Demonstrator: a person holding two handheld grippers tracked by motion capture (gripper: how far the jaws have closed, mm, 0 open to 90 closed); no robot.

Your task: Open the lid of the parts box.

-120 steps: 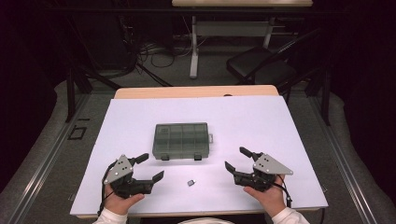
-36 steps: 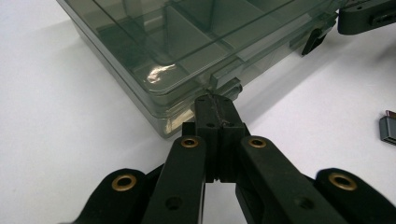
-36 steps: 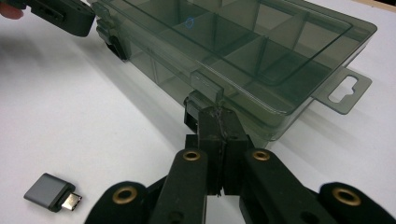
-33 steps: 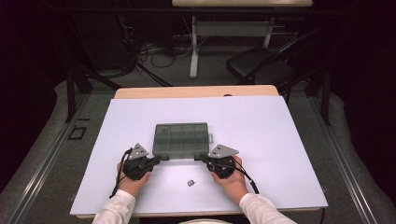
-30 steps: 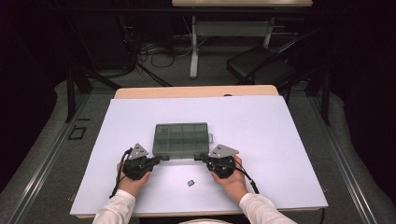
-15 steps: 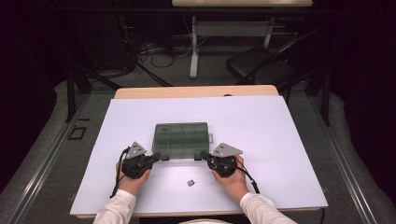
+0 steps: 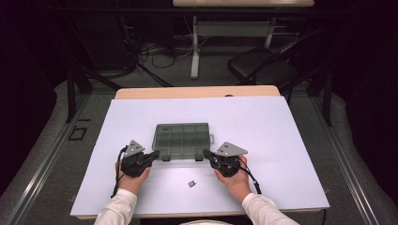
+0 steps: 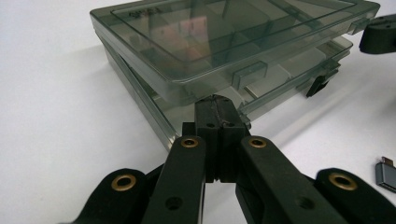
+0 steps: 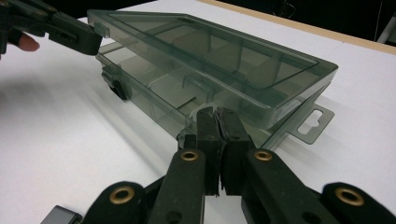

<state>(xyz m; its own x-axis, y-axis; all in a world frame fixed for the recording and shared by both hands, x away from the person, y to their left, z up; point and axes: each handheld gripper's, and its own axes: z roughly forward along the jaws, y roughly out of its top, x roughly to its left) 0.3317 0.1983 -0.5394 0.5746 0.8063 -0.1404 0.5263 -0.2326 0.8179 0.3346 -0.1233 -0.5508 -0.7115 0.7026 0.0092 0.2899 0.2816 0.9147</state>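
Note:
A smoky clear compartment box [image 7: 183,139] lies in the middle of the white table. Its lid [image 8: 233,42] is raised a little off the base at the front edge. My left gripper [image 7: 155,157] is shut, with its tips [image 8: 219,105] at the gap under the lid near the box's front left. My right gripper [image 7: 206,154] is also shut, its tips [image 9: 217,116] against the front edge near the right corner. A black latch [image 8: 320,84] hangs loose on the base. A small grey adapter [image 7: 192,183] lies on the table between my hands.
The white sheet [image 7: 281,140] has free room to the left, right and behind the box. The box's hang tab [image 9: 313,122] sticks out at its right side. A dark chair [image 7: 263,70] and table legs stand beyond the far edge.
Since four seconds ago both grippers have come forward from the near edge to the box's front and shut. Over the last second they have barely shifted.

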